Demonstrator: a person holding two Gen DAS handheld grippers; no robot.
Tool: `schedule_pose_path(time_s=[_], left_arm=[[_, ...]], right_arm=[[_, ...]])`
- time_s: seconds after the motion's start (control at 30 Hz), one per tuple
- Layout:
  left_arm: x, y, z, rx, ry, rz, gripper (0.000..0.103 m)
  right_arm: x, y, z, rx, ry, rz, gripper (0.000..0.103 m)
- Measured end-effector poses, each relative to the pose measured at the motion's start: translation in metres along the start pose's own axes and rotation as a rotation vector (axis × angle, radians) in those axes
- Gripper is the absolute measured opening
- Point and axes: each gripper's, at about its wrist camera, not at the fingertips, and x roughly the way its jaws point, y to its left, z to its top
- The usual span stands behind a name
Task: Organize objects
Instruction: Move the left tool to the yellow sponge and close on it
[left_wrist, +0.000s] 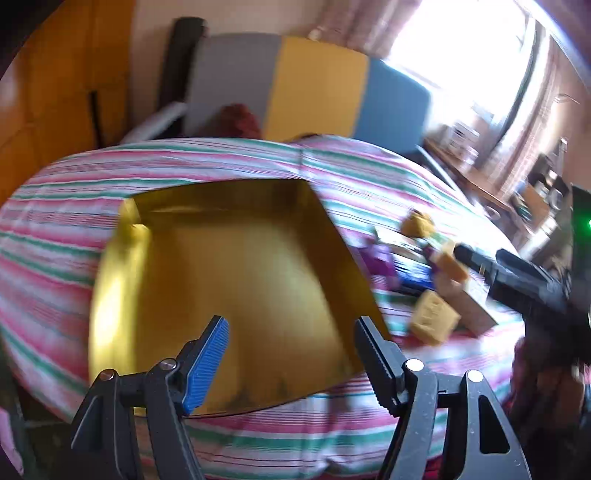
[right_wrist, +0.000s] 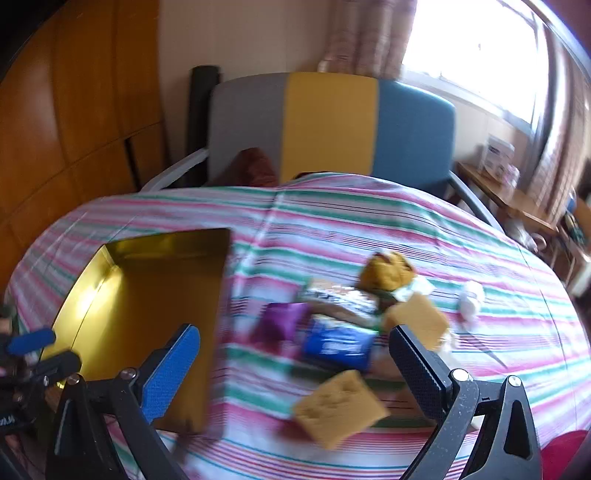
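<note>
Striped table (right_wrist: 369, 221) | step: approach | left gripper (left_wrist: 291, 354), right gripper (right_wrist: 295, 369) jaws wide, empty | next: grasp sponge (right_wrist: 340, 410) right of gold box (right_wrist: 92, 280)

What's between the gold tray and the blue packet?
In the right wrist view, a purple packet lies on the striped cloth between the gold tray and the blue packet; otherwise only cloth.

Both grippers spread wide, nothing between their jaws

The left gripper (left_wrist: 291, 350) tilts downward, jaws parted and empty; the right gripper (right_wrist: 295, 365) angles down too, spread at its widest, clasping nothing.
</note>
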Motion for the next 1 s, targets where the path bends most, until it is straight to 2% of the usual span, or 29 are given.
schedule_pose_path(time_s=[0.2, 0.3, 0.37, 0.43, 0.5, 0.63, 0.83, 1.0], left_arm=[[0.027, -0.056, 0.009, 0.102, 0.086, -0.124, 0.071], [0.037, -0.089, 0.01, 0.182, 0.109, -0.139, 0.071], [0.045, -0.105, 0.009, 0.237, 0.115, -0.135, 0.071], [0.057, -0.124, 0.008, 0.301, 0.133, -0.13, 0.071], [0.067, -0.138, 0.004, 0.354, 0.136, -0.128, 0.071], [0.086, -0.16, -0.004, 0.457, 0.156, -0.124, 0.071], [0.118, -0.172, -0.011, 0.508, 0.212, -0.143, 0.071], [0.128, -0.175, -0.013, 0.539, 0.212, -0.138, 0.075]], right_arm=[[0.002, -0.114, 0.003, 0.201, 0.019, -0.114, 0.103], [0.011, -0.149, -0.008, 0.268, 0.034, -0.12, 0.103], [0.017, -0.16, -0.018, 0.304, 0.038, -0.098, 0.103], [0.027, -0.167, -0.024, 0.345, 0.081, -0.077, 0.103], [0.032, -0.172, -0.026, 0.393, 0.092, -0.016, 0.103], [0.032, -0.175, -0.027, 0.411, 0.089, -0.003, 0.103], [0.033, -0.185, -0.031, 0.474, 0.09, 0.027, 0.103], [0.037, -0.187, -0.033, 0.498, 0.11, 0.046, 0.103]])
